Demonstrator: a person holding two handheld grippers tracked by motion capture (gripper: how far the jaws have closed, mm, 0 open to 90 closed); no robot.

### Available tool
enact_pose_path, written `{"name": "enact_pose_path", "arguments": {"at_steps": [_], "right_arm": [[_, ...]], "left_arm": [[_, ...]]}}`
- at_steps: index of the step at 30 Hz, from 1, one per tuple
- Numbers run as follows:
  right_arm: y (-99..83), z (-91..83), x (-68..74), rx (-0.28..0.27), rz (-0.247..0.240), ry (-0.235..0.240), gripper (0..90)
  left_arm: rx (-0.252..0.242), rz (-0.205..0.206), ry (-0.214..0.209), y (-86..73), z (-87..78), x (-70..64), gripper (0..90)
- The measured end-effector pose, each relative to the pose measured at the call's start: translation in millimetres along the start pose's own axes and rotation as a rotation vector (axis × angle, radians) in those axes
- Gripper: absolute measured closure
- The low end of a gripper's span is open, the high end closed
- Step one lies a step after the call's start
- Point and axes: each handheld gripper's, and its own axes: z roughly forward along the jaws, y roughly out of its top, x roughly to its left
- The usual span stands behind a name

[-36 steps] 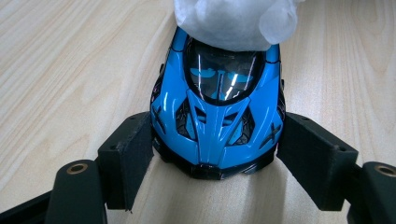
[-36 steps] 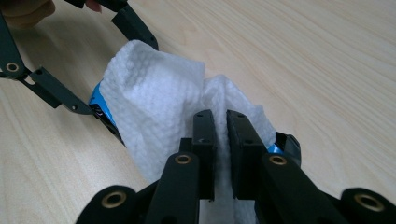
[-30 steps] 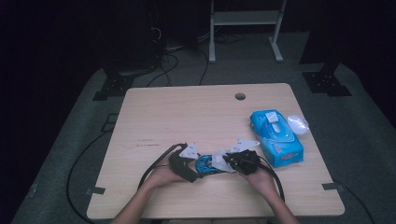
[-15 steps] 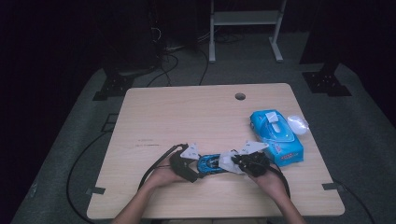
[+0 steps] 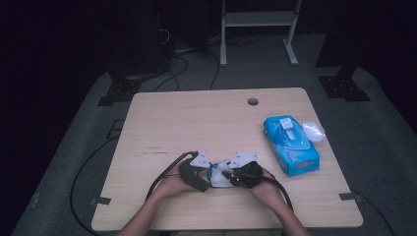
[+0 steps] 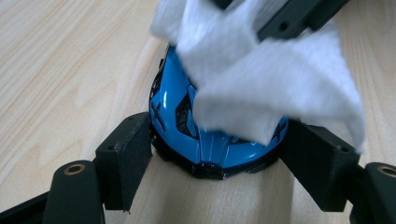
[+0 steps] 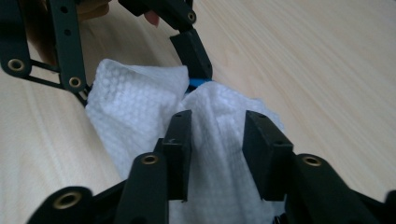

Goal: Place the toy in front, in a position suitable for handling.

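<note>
Left claw (image 6: pixel 215 154): jaws clamped on blue toy car (image 6: pixel 205 140), one pad each flank, car resting on tabletop (image 5: pixel 196 123).
Right claw (image 7: pixel 217 140): jaws pinching white wipe (image 7: pixel 140 102), wipe draped over car roof just ahead of it.
Progress, judged: wiping mid-way; roof covered, nose and sides bare, left to do.
Room: near tabletop edge close behind both claws; open wood ahead; wipe pack (image 5: pixel 290 145) well apart, right of right claw.
</note>
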Motion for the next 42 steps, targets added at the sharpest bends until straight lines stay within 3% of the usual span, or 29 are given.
{"name": "enact_pose_path", "arguments": {"at_steps": [5,8,12,18,21,24,26,29,33,36,39,42], "right_arm": [[0.8,0.7,2.1,-0.01,-0.028,0.001,84.2],[-5.1,-7.2,-3.1,-0.01,-0.01,-0.012,85.7],[-18.8,-25.7,-18.9,-0.012,0.05,-0.05,86.2],[-33.0,-51.4,-35.6,0.027,0.089,-0.111,86.1],[-35.2,-50.2,-38.3,0.038,0.12,-0.096,83.0],[-34.3,-44.0,-37.1,0.053,0.128,-0.079,69.0],[-32.7,-44.2,-37.5,0.039,0.148,-0.081,61.5],[-30.7,-50.3,-40.4,0.009,0.173,-0.044,55.3],[-27.2,-56.2,-39.0,-0.028,0.178,0.008,48.9],[-24.0,-49.0,-33.8,-0.015,0.151,0.026,45.2],[-21.1,-36.6,-27.9,0.016,0.11,-0.003,46.3],[-21.8,-22.8,-26.2,0.052,0.103,-0.021,58.0]], "left_arm": [[0.001,0.0,-0.002,-0.9,-1.5,0.2,26.0],[0.003,0.002,-0.002,-1.3,-2.4,0.5,26.2],[0.001,0.008,0.001,-1.7,-3.9,-0.1,27.2],[-0.003,0.01,0.005,-1.7,-4.1,-0.6,28.0],[-0.002,0.015,0.006,-1.7,-4.1,-0.4,27.9],[-0.001,0.016,0.006,-2.2,-4.6,-0.7,28.0],[-0.001,0.02,0.006,-2.8,-5.2,-0.5,28.3],[-0.006,0.016,0.007,-3.1,-5.2,-1.0,28.4],[-0.004,0.019,0.008,-2.7,-5.0,-1.1,28.4],[-0.003,0.022,0.01,-1.9,-4.5,-1.4,28.2],[-0.011,0.019,0.012,-1.4,-3.7,-1.8,27.9],[-0.011,0.022,0.013,-1.0,-2.7,-1.1,26.4]]}}
